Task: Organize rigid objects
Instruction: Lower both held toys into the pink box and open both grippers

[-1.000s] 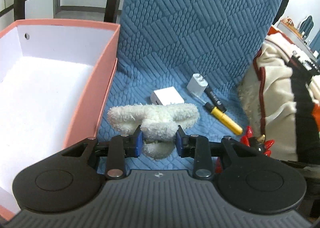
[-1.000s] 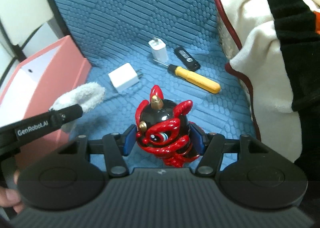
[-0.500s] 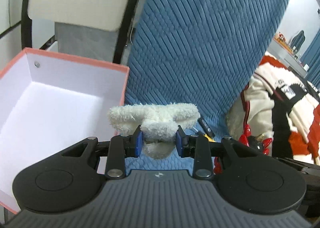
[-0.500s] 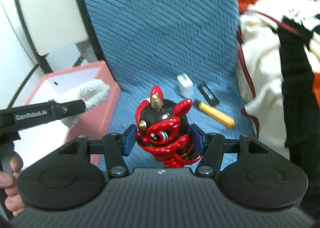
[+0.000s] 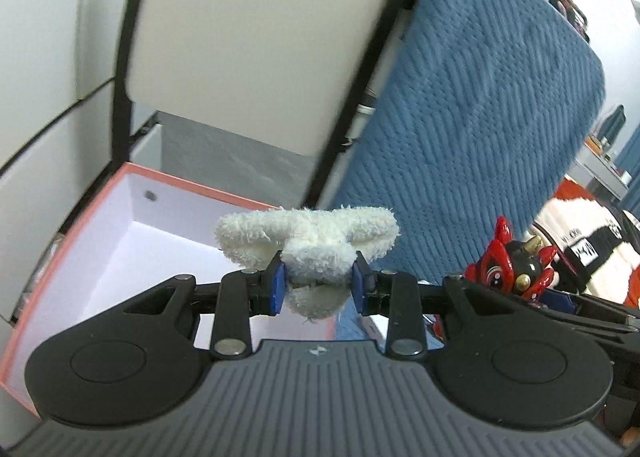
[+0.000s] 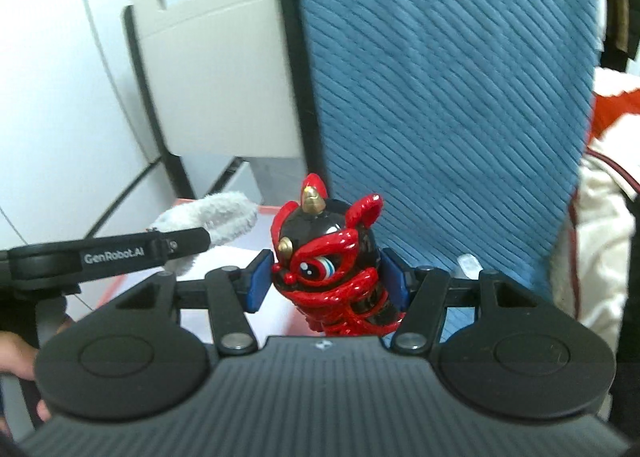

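My left gripper [image 5: 319,287] is shut on a fluffy white plush toy [image 5: 308,235] and holds it in the air at the right edge of an open pink box [image 5: 120,241] with a white inside. My right gripper [image 6: 326,283] is shut on a red and black lion figurine [image 6: 332,257], held up beside the left gripper. The figurine also shows at the right of the left wrist view [image 5: 512,265]. The plush [image 6: 212,217] and the left gripper's finger [image 6: 120,255] show in the right wrist view, over the box [image 6: 224,257].
A blue quilted chair back [image 5: 480,117] rises behind both grippers. A white chair with a black frame [image 5: 256,49] stands behind the box. A cream, red and black garment [image 6: 600,225] lies at the right. A white charger [image 6: 468,263] peeks out behind the right gripper.
Both grippers have risen and tilted up with their toys. The seat with the chargers, pen and screwdriver has dropped out of view. The box now sits lower in both views.
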`<action>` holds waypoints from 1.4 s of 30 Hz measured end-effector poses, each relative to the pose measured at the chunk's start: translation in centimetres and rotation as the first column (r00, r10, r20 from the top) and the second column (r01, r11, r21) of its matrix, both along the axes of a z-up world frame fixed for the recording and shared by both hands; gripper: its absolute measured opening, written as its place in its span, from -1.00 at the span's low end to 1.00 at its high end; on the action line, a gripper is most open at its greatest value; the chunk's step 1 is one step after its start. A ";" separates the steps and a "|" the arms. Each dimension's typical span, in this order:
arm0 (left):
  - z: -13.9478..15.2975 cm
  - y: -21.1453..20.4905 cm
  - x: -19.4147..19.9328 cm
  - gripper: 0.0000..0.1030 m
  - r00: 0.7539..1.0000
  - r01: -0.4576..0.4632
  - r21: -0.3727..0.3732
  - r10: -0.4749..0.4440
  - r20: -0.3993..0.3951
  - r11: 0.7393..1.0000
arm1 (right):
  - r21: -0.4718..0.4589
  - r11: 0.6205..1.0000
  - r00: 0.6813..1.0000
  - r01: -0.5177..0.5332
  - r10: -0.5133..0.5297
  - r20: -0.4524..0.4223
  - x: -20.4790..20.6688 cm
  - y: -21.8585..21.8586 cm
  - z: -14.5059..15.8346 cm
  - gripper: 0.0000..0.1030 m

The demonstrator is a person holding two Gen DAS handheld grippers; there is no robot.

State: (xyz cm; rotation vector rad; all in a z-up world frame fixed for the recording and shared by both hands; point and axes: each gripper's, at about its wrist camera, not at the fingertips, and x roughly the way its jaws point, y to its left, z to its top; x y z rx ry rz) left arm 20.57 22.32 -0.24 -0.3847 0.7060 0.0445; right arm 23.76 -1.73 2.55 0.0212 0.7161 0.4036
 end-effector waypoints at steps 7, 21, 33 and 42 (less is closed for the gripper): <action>-2.1 5.1 -1.6 -0.28 0.997 -0.073 0.000 0.072 -0.041 0.997 | 0.011 0.996 0.996 -0.085 0.085 -0.024 -0.1 5.6 -1.0 0.19; -10.0 11.8 -2.6 -0.28 0.968 -0.163 -0.002 0.160 -0.194 0.987 | -0.080 0.972 0.955 -0.221 0.199 -0.219 0.1 14.6 -9.7 0.19; -13.5 13.4 -2.7 -0.26 0.943 -0.191 -0.005 0.182 -0.280 0.982 | -0.134 0.958 0.928 -0.254 0.202 -0.312 0.4 16.3 -14.3 0.19; -10.7 12.5 -3.0 0.11 0.953 -0.193 0.039 0.197 -0.230 0.980 | -0.141 0.954 0.942 -0.263 0.222 -0.253 0.1 15.7 -12.4 0.32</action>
